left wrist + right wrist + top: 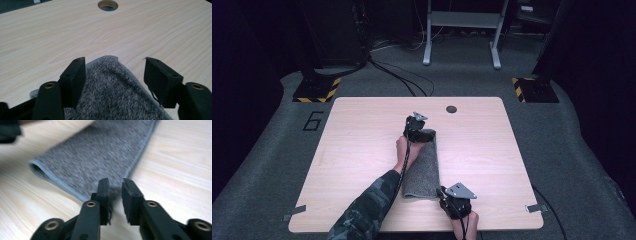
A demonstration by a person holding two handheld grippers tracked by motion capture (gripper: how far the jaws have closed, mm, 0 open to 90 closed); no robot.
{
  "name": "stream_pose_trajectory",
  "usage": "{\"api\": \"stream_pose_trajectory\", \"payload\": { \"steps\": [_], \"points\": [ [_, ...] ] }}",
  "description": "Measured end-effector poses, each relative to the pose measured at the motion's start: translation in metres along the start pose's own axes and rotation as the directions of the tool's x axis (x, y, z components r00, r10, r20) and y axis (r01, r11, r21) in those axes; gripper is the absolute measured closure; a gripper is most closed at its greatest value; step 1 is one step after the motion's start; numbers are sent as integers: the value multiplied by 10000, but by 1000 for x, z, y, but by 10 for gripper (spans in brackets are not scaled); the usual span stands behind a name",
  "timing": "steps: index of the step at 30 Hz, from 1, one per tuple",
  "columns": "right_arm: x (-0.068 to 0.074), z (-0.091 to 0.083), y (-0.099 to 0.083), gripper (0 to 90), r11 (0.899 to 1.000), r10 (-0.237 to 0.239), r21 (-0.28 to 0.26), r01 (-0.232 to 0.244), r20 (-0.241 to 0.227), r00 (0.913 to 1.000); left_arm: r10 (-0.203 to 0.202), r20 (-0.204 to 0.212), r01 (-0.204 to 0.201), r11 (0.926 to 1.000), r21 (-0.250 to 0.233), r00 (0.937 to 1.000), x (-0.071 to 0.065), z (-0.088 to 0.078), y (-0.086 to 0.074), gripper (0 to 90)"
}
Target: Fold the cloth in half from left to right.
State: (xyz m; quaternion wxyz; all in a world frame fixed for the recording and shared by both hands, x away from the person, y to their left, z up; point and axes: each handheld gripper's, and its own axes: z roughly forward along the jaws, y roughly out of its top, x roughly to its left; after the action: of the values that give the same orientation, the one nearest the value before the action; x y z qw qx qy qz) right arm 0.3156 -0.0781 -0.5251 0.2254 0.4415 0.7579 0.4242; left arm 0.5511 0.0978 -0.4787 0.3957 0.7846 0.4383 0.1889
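While the folded grey towel (422,167) lies mid-surface (362,150), the left tongs (115,75) gape wide astride its far corner — the right tongs (115,195), narrowed at its near corner, perhaps pinch it.

One mark can be read: a dark numeral "6" (314,120) on the grey floor (272,150), just off the far left corner of the surface (362,130). It may be taped or painted; the high view is too coarse to tell. Nothing else carries legible text.
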Motion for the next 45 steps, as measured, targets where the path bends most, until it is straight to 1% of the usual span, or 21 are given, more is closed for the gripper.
{"api": "stream_pose_trajectory", "payload": {
  "steps": [4,8,9,10,11,16,19,20,21,23,24,25,28,29,31,33,35,36,37,41,45],
  "points": [
    [-7,-5,-3,707,9997,43,234,-48,214,9998,-193,-2,193,9998,78,9998,11,-12,-8,265],
    [-12,-9,-3,665,9999,161,0,-161,289,9995,-256,65,256,9996,81,9996,17,-22,-16,228],
    [-16,-11,0,596,9993,346,-150,-342,257,9991,-273,91,272,9996,106,9996,20,-29,-23,223],
    [-16,-11,0,596,9993,346,-150,-342,257,9991,-273,91,272,9996,106,9996,20,-29,-23,215],
    [-19,-10,6,541,9991,376,-204,-373,166,9992,-351,158,349,9993,108,9993,21,-33,-27,211],
    [-22,-2,20,447,9989,440,-141,-440,3,9990,-135,252,128,9995,301,9996,20,-49,-47,191],
    [-22,11,32,396,9996,223,155,-222,-32,9997,63,528,-90,9987,502,9986,14,-67,-70,178],
    [-22,11,32,396,9996,223,155,-222,-32,9997,63,528,-90,9987,502,9986,14,-67,-70,175],
    [-21,17,35,382,9987,29,514,-27,-44,10000,280,668,-325,9972,667,9974,10,-76,-82,172],
    [-21,22,35,373,9968,-168,784,170,-28,9999,445,731,-502,9957,784,9963,4,-87,-96,170],
    [-21,24,34,373,9956,-181,922,176,52,9998,445,731,-502,9957,784,9963,4,-87,-96,171],
    [-21,25,33,373,9948,-220,992,210,95,9997,659,843,-742,9922,999,9943,-2,-96,-110,173],
    [-21,27,30,369,9925,-421,1157,402,147,9990,697,968,-800,9910,1070,9929,-10,-106,-123,171],
    [-20,28,28,365,9914,-427,1244,399,201,9989,1043,992,-1156,9865,1160,9896,-16,-113,-132,171],
    [-20,28,27,365,9908,-541,1253,509,222,9983,1141,1021,-1263,9844,1222,9882,-19,-116,-137,168],
    [-17,29,23,363,9893,-631,1342,577,361,9974,1638,845,-1746,9741,1434,9829,-27,-121,-150,164],
    [-16,28,22,362,9872,-641,1485,584,338,9974,1634,764,-1724,9762,1316,9836,-28,-122,-152,165],
    [-15,28,20,362,9858,-764,1519,711,296,9966,1697,781,-1793,9738,1398,9824,-27,-126,-154,165],
    [-14,27,19,363,9860,-778,1506,721,322,9964,1553,763,-1642,9780,1284,9849,-27,-126,-156,165],
    [-10,22,14,363,9870,-653,1485,607,262,9975,1481,860,-1573,9810,1133,9852,-28,-131,-163,165],
    [-9,15,10,364,9851,-770,1545,760,2,9970,1471,887,-1563,9819,1070,9851,-34,-137,-169,164]
  ]
}}
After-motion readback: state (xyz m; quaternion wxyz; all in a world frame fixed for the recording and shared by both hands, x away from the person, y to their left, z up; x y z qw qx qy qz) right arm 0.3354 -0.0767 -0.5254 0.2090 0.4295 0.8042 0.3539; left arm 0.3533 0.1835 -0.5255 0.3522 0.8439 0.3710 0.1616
